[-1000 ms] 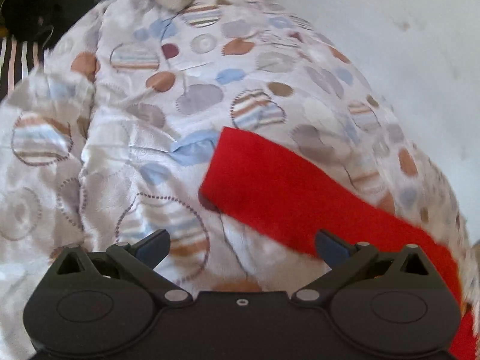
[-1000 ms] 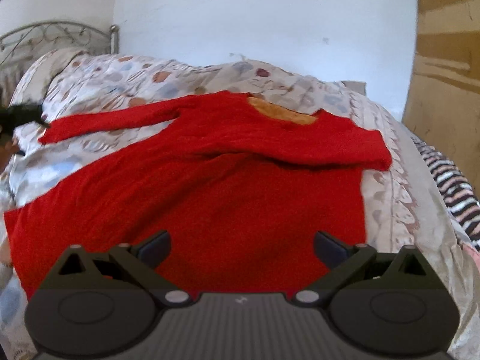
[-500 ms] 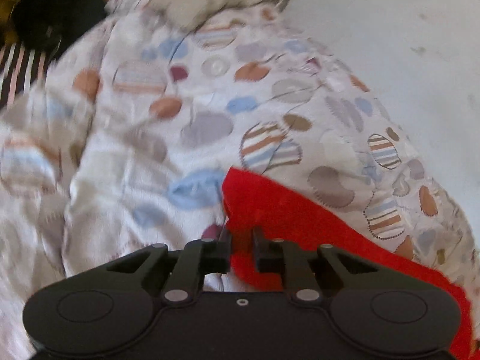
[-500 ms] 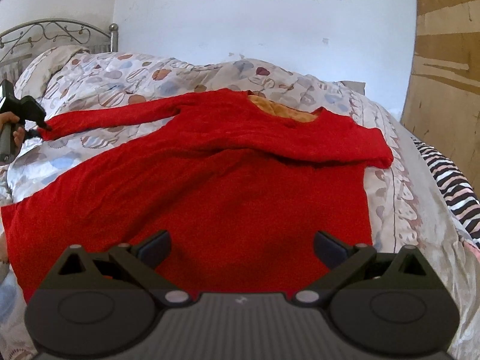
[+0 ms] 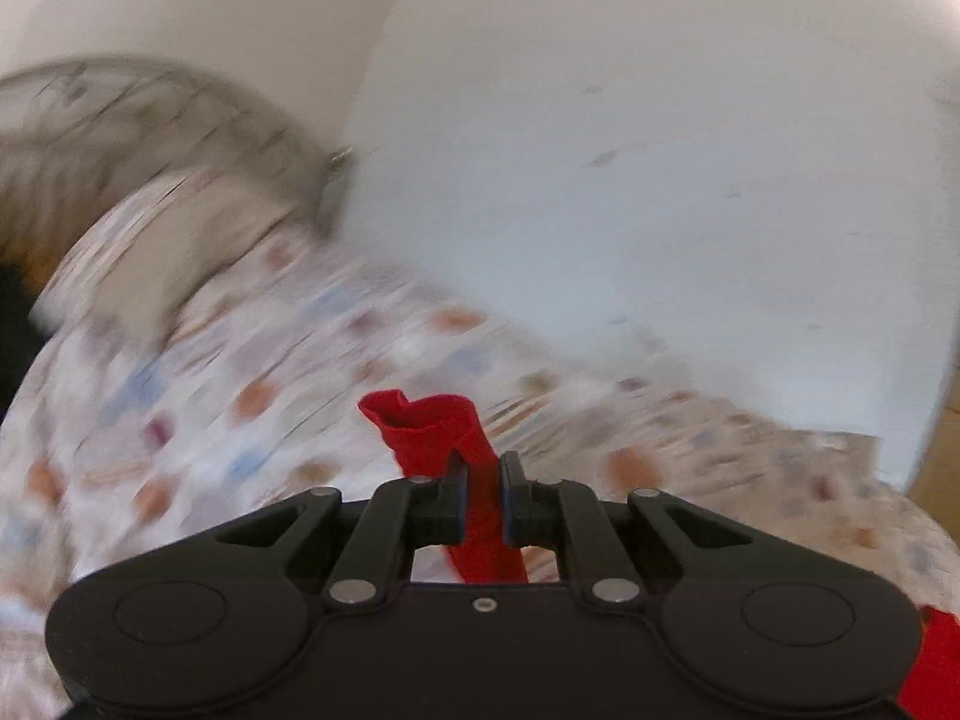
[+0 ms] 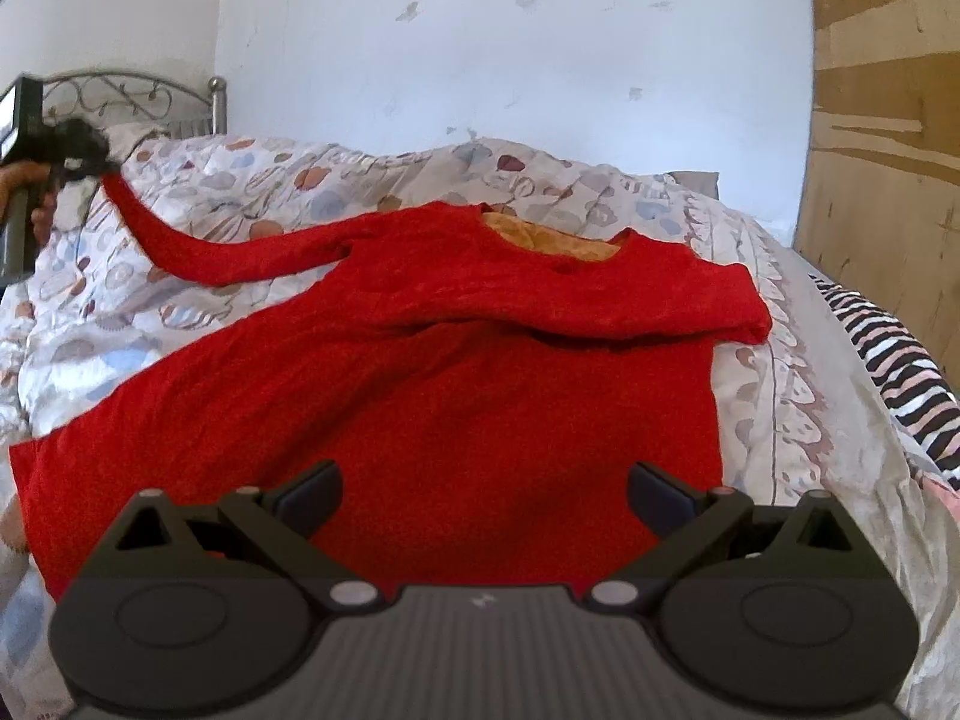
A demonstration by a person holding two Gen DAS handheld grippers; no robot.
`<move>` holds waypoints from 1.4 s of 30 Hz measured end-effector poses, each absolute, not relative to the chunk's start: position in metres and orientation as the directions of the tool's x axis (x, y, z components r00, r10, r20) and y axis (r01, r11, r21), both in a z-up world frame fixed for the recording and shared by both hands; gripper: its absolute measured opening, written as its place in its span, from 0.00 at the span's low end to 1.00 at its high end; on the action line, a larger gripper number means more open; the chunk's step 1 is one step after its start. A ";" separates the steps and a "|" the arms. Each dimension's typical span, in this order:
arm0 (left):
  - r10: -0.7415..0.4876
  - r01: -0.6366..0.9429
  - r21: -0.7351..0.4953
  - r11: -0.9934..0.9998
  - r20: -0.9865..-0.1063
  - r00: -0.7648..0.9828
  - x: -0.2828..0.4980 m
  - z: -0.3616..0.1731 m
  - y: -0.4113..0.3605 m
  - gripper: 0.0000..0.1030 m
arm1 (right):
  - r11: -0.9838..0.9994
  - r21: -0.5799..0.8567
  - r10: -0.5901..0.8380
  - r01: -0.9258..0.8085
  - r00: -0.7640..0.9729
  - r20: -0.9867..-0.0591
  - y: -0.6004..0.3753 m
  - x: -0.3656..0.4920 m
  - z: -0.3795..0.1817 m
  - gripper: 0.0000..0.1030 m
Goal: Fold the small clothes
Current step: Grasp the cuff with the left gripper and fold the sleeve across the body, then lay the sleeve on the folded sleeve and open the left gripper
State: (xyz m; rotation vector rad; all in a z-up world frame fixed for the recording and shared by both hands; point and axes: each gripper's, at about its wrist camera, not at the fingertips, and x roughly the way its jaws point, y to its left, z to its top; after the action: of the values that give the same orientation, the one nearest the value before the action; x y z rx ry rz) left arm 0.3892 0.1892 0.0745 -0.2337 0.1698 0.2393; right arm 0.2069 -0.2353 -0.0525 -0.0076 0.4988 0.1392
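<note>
A red long-sleeved sweater (image 6: 456, 372) lies spread on the patterned bedspread (image 6: 252, 180), its right sleeve folded across the chest. My left gripper (image 5: 482, 480) is shut on the cuff of the left sleeve (image 5: 429, 426), which bunches up above the pads. From the right wrist view that gripper (image 6: 90, 165) shows at the far left, lifted above the bed with the sleeve (image 6: 198, 246) hanging in a curve from it. Over the sweater's lower part my right gripper (image 6: 483, 492) stands open, nothing between its fingers.
A metal headboard (image 6: 132, 96) and a pillow stand at the back left. A white wall runs behind the bed. A wooden board (image 6: 882, 150) leans at the right, with striped fabric (image 6: 900, 360) on the bed's right edge. A hand (image 6: 24, 186) holds the left gripper.
My left gripper shut on the sleeve cuff, then rose off the bed with it, and the sleeve now hangs from it. The right gripper stayed where it was, open.
</note>
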 end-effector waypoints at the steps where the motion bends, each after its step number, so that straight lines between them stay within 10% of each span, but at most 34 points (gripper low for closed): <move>1: 0.182 -0.213 -0.192 0.958 -0.166 0.969 0.389 0.085 0.175 0.10 | 0.991 0.033 0.131 -0.131 0.871 -0.473 -0.237 0.206 -0.052 1.00; 9: -0.137 0.129 -0.100 0.986 -0.068 0.988 0.385 0.121 0.050 0.10 | 0.996 0.045 0.095 -0.083 0.888 -0.449 -0.259 0.195 -0.047 1.00; 26: -0.466 0.468 -0.106 0.877 -0.425 0.776 0.397 -0.007 -0.126 0.11 | 0.986 0.067 -0.105 0.155 0.872 -0.479 -0.336 0.153 -0.060 1.00; 29: -0.455 0.466 -0.105 0.879 -0.480 0.750 0.400 -0.024 -0.126 0.25 | 0.983 0.073 -0.112 0.169 0.864 -0.491 -0.337 0.152 -0.065 1.00; 34: -0.430 0.449 -0.088 0.889 -0.496 0.754 0.388 -0.025 -0.106 0.74 | 0.982 0.084 -0.108 0.172 0.862 -0.496 -0.333 0.157 -0.068 1.00; 42: -0.109 0.193 0.132 0.972 -0.475 0.873 0.373 -0.030 -0.037 0.99 | 0.990 0.079 -0.063 0.115 0.873 -0.484 -0.320 0.188 -0.055 1.00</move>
State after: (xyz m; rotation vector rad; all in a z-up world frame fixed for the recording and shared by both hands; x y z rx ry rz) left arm 0.3731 -0.0374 -0.0300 0.1782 0.4847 -0.1585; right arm 0.1879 -0.3196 -0.0549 0.1068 0.5012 -0.0932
